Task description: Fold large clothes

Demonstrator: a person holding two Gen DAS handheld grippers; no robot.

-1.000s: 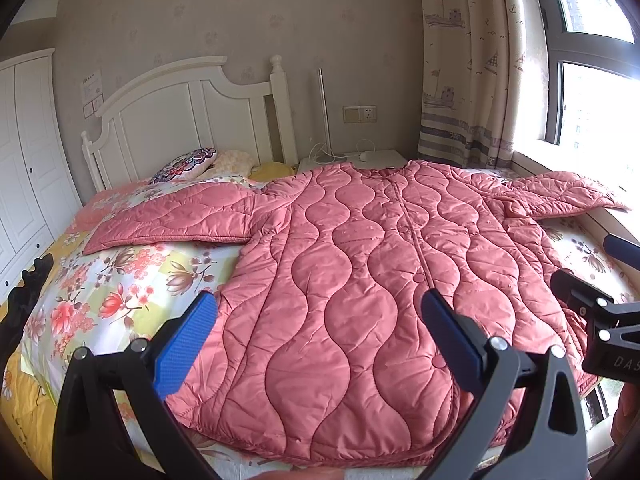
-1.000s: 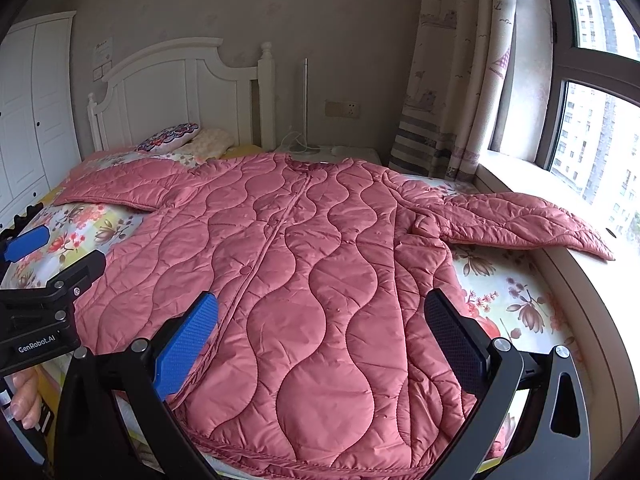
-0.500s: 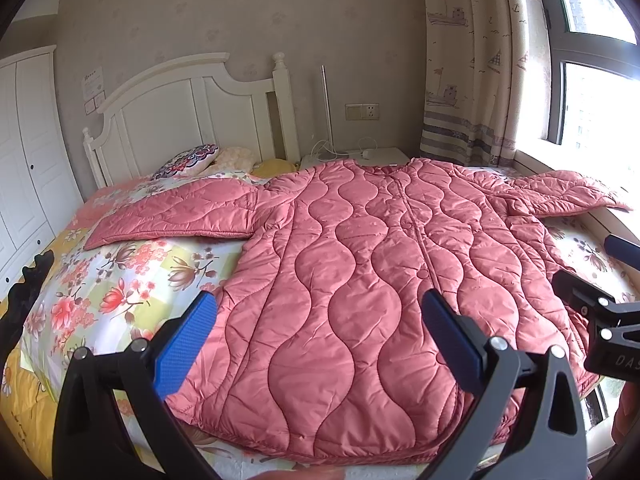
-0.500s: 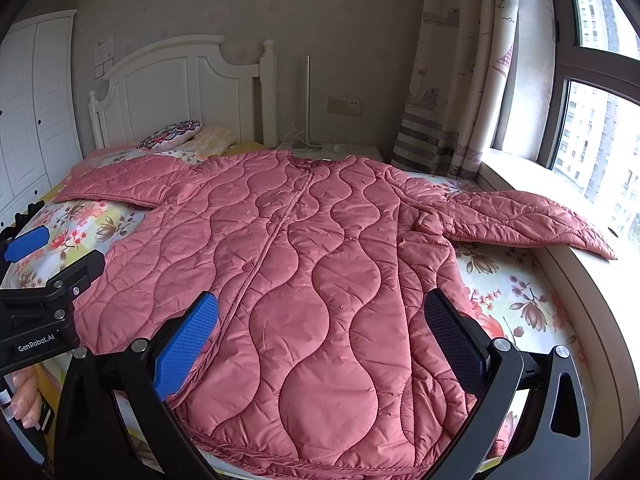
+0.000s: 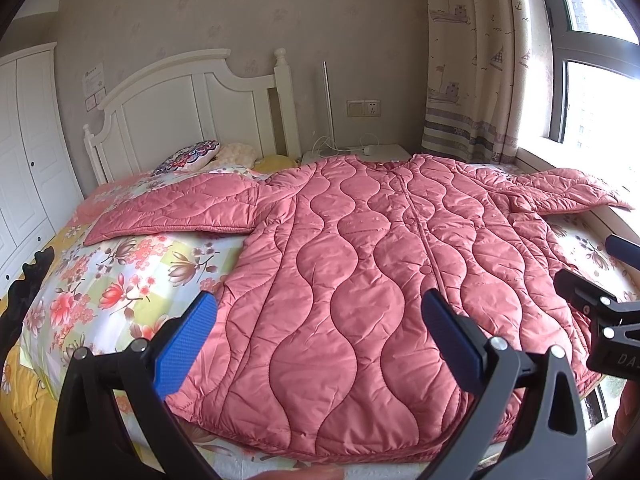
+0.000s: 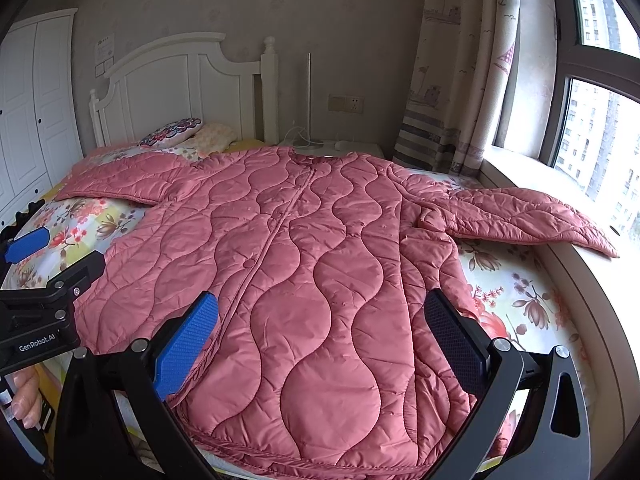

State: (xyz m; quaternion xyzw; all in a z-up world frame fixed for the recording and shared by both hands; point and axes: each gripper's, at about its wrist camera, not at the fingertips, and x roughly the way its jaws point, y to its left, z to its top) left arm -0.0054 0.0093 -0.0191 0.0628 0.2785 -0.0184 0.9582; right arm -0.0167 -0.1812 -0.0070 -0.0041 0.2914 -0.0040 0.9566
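A large pink quilted coat (image 5: 360, 280) lies spread flat, front up, on the bed, collar toward the headboard and hem toward me; it also shows in the right wrist view (image 6: 312, 272). Its left sleeve (image 5: 176, 212) stretches out over the floral sheet. Its right sleeve (image 6: 520, 216) reaches onto the window sill. My left gripper (image 5: 320, 336) is open and empty, held above the hem. My right gripper (image 6: 320, 336) is open and empty, also above the hem, to the right of the left one.
The bed has a floral sheet (image 5: 120, 280) and a white headboard (image 5: 180, 100) with pillows (image 5: 188, 156). A white wardrobe (image 5: 24, 152) stands at the left. A nightstand (image 5: 352, 152), curtain (image 5: 472, 80) and window sill (image 6: 580, 264) are at the right.
Both grippers have tilted up and drawn back slightly, so the coat sits a little lower in both views. Jaws stay open. The coat has not moved.
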